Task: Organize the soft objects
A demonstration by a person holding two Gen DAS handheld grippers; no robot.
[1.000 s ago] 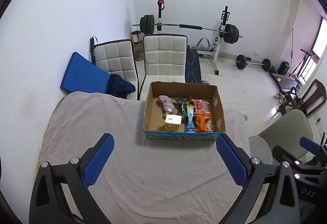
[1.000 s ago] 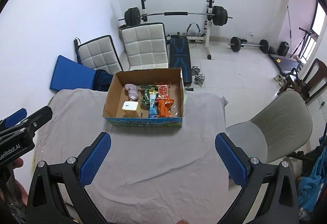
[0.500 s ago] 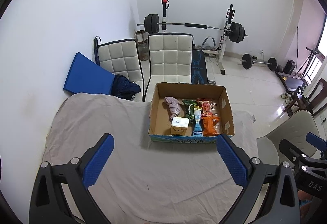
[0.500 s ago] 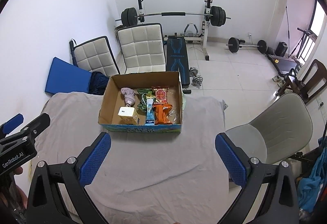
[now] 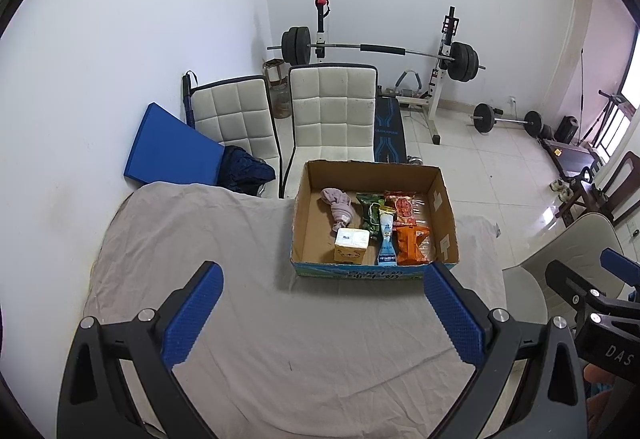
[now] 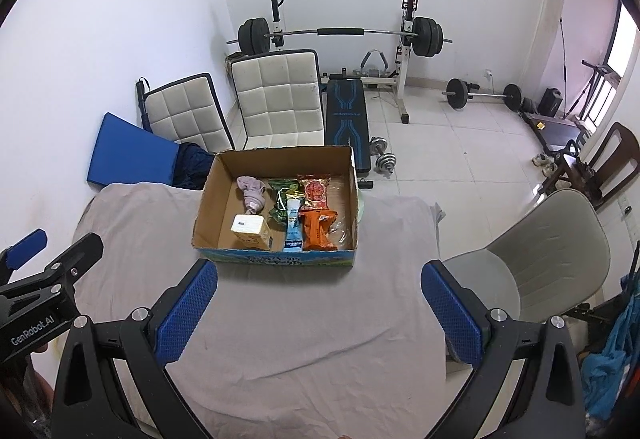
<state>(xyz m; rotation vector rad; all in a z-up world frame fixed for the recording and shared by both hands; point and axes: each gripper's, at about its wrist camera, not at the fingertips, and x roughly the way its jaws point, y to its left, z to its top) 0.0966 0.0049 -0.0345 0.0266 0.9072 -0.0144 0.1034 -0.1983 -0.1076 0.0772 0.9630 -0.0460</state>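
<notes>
An open cardboard box (image 5: 442, 199) (image 6: 212, 195) stands on the far side of a table covered with a grey cloth (image 5: 200, 239) (image 6: 288, 327). Inside lie a rolled pink cloth (image 5: 340, 209) (image 6: 252, 195), a small yellow-white carton (image 5: 352, 245) (image 6: 250, 231), a green packet (image 5: 370, 213), a light blue tube (image 5: 387, 239) (image 6: 293, 227), a red packet (image 6: 316, 191) and an orange packet (image 5: 412, 245) (image 6: 318, 229). My left gripper (image 5: 320, 315) is open and empty above the near cloth. My right gripper (image 6: 320, 315) is open and empty there too.
Two white padded chairs (image 5: 332, 111) and a blue mat (image 5: 168, 151) stand behind the table. A weight bench with a barbell (image 6: 340, 35) and dumbbells (image 6: 382, 155) are on the tiled floor. A grey chair (image 6: 540, 251) stands at the table's right.
Both grippers have drawn back and risen a little; the box sits slightly lower and more central in the left view. Both stay open and empty.
</notes>
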